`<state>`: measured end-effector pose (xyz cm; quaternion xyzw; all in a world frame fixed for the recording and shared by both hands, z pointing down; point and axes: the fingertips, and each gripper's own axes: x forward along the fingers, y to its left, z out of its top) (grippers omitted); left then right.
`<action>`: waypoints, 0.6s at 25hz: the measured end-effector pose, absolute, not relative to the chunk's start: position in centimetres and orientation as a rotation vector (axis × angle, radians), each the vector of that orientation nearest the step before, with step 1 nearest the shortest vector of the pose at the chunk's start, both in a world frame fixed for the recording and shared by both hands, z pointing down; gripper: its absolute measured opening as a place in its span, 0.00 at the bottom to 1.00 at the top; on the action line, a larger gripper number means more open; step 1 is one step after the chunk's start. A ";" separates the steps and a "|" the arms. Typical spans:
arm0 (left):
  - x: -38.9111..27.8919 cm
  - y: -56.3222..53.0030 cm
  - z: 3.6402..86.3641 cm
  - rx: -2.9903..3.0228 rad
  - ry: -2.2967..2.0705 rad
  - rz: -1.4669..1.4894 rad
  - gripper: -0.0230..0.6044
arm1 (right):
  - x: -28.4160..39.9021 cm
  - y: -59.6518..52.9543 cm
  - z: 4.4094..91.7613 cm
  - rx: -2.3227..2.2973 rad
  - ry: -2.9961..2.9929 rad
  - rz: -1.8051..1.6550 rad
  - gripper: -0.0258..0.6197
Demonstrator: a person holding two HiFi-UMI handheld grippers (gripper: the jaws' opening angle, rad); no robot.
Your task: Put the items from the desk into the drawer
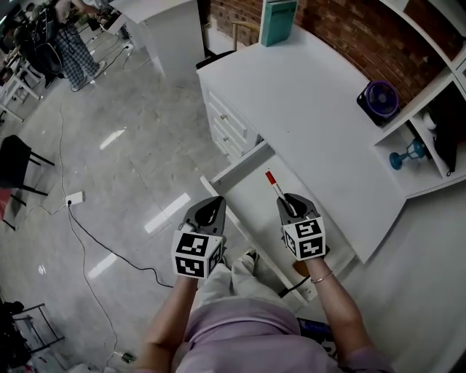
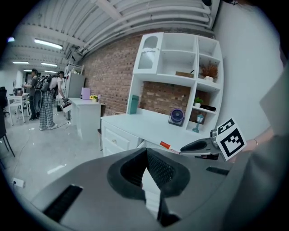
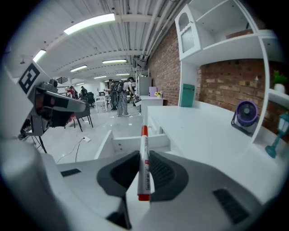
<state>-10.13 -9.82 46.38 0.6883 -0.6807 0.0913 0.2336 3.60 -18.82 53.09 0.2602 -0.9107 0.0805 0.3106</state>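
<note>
- Right gripper [image 1: 290, 204]: clamped on a red-capped marker [image 1: 275, 186], cap pointing to 11 o'clock, held above the open drawer [image 1: 255, 211].
- Left gripper [image 1: 207, 211]: jaws together, holding nothing, at 9 o'clock of the drawer.
- Drawer: pulled out; no item shows inside it.
- Table [image 1: 306, 95]: a purple fan [image 1: 378, 100] at 2 o'clock and a teal box [image 1: 279, 20] at 12 o'clock.
- Progress: early, by my reading; the marker is not yet released, and the fan and box may be left to move.

left tongs [image 1: 209, 210] closed — right tongs [image 1: 291, 204] gripping
</note>
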 end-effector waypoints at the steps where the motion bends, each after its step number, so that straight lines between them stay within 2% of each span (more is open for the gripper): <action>1: -10.3 -9.7 46.5 1.883 -1.874 0.250 0.03 | 3.4 -18.8 53.4 0.679 -2.402 0.214 0.15; 15: -13.5 -8.4 48.3 1.778 -1.909 0.256 0.03 | -0.9 -17.9 57.4 0.534 -2.357 0.213 0.15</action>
